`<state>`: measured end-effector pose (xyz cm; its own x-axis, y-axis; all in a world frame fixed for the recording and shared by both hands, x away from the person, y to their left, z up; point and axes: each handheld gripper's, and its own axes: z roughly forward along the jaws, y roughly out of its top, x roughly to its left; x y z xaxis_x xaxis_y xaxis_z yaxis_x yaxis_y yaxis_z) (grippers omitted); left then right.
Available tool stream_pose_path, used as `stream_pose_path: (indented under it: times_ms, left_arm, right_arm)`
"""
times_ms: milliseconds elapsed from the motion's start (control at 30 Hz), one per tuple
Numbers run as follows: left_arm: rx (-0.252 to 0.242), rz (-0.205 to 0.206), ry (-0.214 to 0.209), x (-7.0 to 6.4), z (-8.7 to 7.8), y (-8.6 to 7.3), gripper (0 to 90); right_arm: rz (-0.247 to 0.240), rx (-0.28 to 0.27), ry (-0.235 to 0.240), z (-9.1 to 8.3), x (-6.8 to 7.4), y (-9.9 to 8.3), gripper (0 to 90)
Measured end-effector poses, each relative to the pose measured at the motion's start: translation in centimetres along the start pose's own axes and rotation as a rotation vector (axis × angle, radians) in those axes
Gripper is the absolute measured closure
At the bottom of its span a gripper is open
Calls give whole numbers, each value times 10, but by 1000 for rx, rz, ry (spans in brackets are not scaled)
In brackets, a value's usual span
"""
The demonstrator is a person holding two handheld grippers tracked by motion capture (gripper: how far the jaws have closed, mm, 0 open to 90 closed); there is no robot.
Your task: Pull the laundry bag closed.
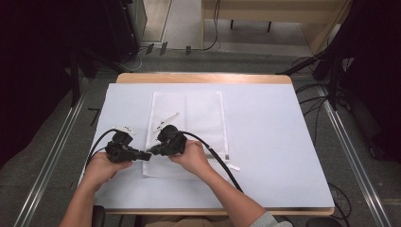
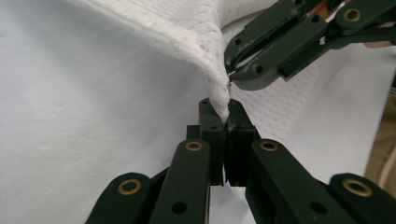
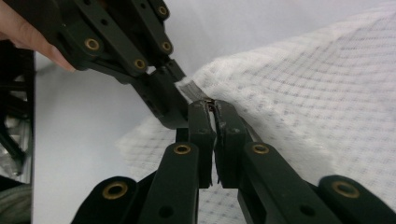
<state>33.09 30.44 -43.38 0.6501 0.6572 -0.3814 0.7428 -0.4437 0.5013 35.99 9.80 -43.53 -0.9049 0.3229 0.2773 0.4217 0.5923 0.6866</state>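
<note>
I see a white mesh laundry bag (image 1: 187, 124) lying flat on the white-covered counter (image 1: 265, 142), toward its left half. My left gripper (image 2: 227, 116) is clamped tight on a pinched-up corner of the bag at its near left edge. My right gripper (image 3: 214, 105) meets it there, its jaws closed on the same bunched edge, the two grippers' tips almost touching.
</note>
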Motion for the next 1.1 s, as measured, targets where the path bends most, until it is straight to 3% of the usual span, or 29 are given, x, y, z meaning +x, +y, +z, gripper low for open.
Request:
stream_pose_path:
  times_ms: [200,300,567,767,1100]
  left_arm:
    - [-41,13,-15,1,-4,-4,892]
    - [-42,8,-21,3,-3,-6,890]
    - [-45,27,-14,1,-4,-6,888]
    - [-56,20,-18,2,-5,-7,886]
    - [-53,27,-12,1,-6,-6,885]
  right_arm:
    - [-6,8,-17,-5,-4,-2,888]
    - [13,9,-11,-8,-9,-6,887]
    - [-14,8,-20,-9,-10,-10,886]
    - [19,12,-20,-14,-17,-14,886]
    - [30,6,-21,-19,-21,-21,885]
